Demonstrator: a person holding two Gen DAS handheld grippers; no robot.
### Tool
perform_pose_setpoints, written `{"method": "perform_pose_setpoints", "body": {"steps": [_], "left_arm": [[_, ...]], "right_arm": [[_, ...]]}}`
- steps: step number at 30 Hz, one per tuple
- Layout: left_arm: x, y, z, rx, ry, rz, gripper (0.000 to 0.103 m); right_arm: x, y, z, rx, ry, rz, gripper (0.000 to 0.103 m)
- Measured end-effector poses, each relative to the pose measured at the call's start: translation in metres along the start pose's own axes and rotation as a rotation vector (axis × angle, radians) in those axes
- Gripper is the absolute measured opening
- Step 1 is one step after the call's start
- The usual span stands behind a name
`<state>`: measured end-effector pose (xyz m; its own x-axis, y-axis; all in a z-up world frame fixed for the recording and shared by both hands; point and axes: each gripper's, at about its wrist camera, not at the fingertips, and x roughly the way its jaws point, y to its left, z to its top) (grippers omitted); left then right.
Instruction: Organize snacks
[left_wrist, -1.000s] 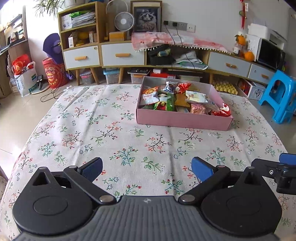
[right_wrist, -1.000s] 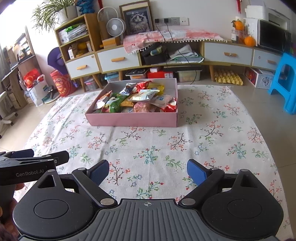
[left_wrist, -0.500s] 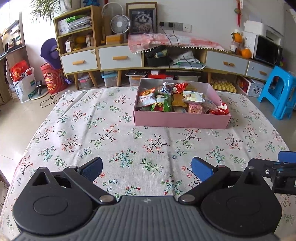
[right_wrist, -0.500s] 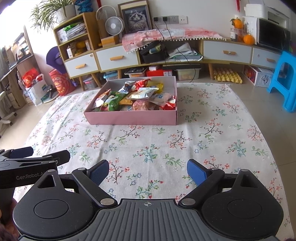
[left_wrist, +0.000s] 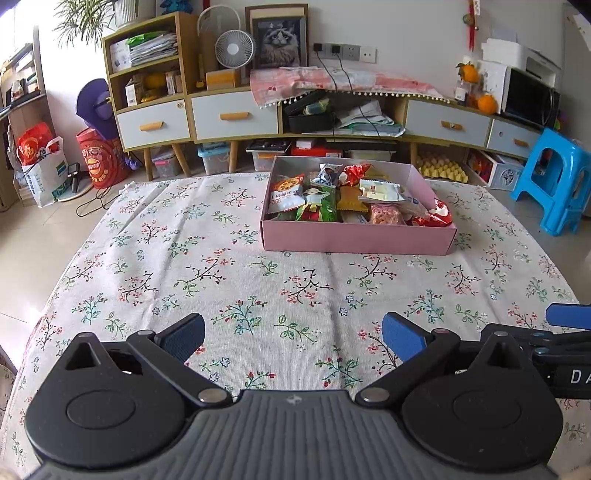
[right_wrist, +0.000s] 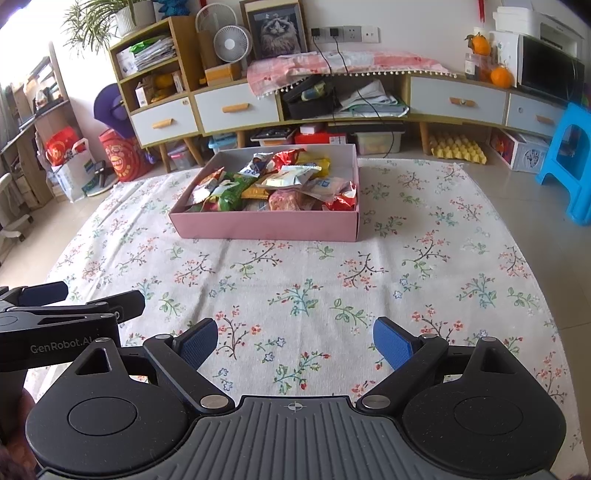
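Note:
A pink box (left_wrist: 354, 238) full of several snack packets (left_wrist: 321, 201) sits on the floral cloth (left_wrist: 221, 280) at the far middle. It also shows in the right wrist view (right_wrist: 266, 225) with its packets (right_wrist: 288, 179). My left gripper (left_wrist: 293, 338) is open and empty, low over the cloth, well short of the box. My right gripper (right_wrist: 295, 343) is open and empty, beside the left one, also short of the box. Each gripper shows at the edge of the other's view.
The floral cloth (right_wrist: 424, 266) lies on a tiled floor. A low cabinet with drawers (left_wrist: 236, 114) runs along the back wall. A blue stool (left_wrist: 554, 181) stands at the right. Bags (left_wrist: 44, 162) sit at the left.
Both grippers have drawn back and risen slightly, so the box sits a little farther and lower in view. Both stay open and empty.

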<state>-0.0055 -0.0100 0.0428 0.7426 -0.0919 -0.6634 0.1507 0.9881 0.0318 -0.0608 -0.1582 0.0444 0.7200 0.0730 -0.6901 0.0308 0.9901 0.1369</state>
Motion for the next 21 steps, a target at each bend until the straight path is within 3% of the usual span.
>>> {"method": "perform_pose_setpoints", "body": {"steps": [21], "left_arm": [[-0.0023, -0.0016, -0.0005, 0.019, -0.009, -0.019, 0.103]], "right_arm": [[0.0011, 0.0049, -0.0018, -0.015, 0.001, 0.003, 0.093]]}}
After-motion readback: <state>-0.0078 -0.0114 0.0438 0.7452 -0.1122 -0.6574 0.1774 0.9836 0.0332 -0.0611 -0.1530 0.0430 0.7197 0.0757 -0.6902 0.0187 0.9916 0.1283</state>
